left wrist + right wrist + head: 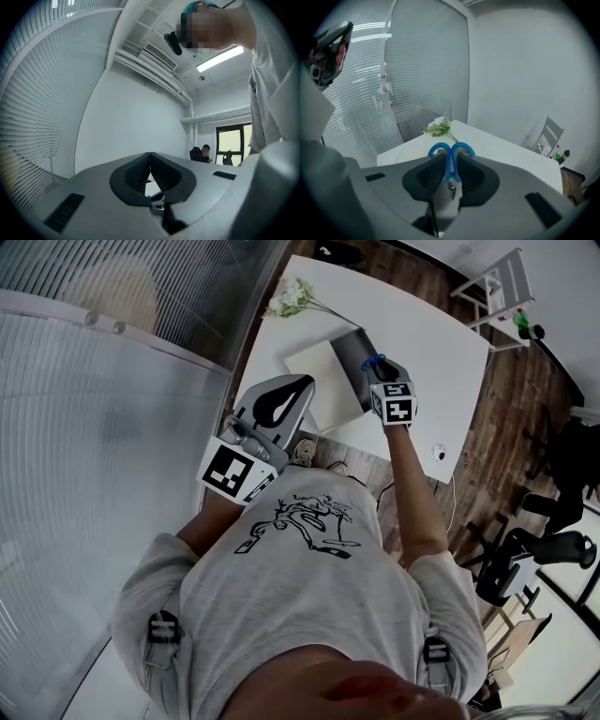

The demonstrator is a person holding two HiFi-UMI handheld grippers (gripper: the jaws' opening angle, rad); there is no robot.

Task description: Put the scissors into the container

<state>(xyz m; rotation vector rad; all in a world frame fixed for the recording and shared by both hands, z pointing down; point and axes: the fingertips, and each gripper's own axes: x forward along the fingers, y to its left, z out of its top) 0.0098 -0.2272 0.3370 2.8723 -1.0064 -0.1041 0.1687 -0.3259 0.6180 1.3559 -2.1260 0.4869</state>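
Right gripper (450, 158) clamps the scissors (451, 170) at the neck between ribbed black pads (430, 178), with the rounded blue plastic loops sticking out at twelve o'clock over the smooth white table (506, 147). Left gripper (150, 161) has its ribbed pads pressed together, empty.

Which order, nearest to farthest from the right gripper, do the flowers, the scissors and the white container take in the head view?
1. scissors: clamped in the right gripper.
2. white container: on the table, right beside the gripper.
3. flowers: at the table's far corner by the blinds.
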